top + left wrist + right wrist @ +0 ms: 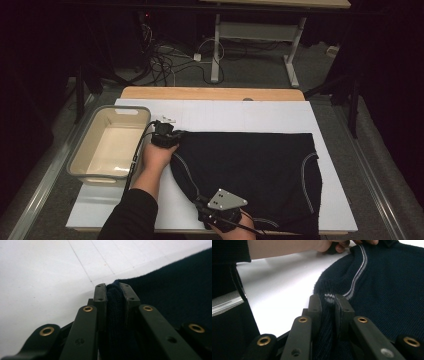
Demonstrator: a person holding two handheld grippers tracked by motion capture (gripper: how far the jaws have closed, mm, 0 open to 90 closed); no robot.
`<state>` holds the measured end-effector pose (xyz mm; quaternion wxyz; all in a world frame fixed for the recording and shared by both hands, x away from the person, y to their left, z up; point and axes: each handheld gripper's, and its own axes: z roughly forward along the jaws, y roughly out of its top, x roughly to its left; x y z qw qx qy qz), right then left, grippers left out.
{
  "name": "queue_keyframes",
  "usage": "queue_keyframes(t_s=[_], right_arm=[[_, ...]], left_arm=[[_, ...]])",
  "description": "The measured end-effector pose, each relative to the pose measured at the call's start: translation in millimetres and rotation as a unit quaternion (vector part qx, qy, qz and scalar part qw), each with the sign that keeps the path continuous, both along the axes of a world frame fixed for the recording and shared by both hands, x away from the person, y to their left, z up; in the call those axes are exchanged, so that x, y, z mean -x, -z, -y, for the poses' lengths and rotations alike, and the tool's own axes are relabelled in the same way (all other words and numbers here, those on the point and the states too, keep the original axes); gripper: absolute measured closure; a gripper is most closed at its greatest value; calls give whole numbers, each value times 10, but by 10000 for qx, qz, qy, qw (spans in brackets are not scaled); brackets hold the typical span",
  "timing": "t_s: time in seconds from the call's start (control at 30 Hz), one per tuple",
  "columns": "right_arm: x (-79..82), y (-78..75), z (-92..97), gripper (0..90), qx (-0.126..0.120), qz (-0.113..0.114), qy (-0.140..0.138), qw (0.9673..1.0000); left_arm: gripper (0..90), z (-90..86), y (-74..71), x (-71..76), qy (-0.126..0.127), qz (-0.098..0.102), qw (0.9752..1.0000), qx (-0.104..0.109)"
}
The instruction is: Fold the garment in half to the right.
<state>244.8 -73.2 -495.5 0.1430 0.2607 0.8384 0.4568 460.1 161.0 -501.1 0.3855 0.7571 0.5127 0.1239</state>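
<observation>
A dark navy knitted garment with pale stripe trim lies spread on the white board. At its far left corner my left gripper is shut on the garment's edge; in the left gripper view the jaws pinch a fold of navy knit between them. Near the front edge my right gripper is shut on the garment's near left edge, and the right gripper view has a striped hem pressed between its jaws.
A beige tub with a grey rim sits on the board's left side, close to the left forearm. Bare white board lies beyond the garment's far edge. Past the table stand desk legs and loose cables on the floor.
</observation>
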Motion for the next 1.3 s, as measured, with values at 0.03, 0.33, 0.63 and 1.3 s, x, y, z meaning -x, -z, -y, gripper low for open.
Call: queue_keyframes(t_s=[0.03, 0.33, 0.63, 1.3], right_arm=[[1, 0, 1, 781, 9, 20, -17, 10000], [11, -22, 33, 782, -166, 10, -68, 9998], [76, -206, 56, 783, -400, 253, -150, 9988], [146, -614, 40, 784, -689, 661, -101, 9954]], left_arm=[[759, 19, -18, 4, -8, 23, 10000, 18], [760, 55, -237, 45, -95, 128, 9999, 15], [759, 84, -453, 52, -55, 264, 9996, 33], [759, -10, -770, 24, -63, 454, 9987, 211]])
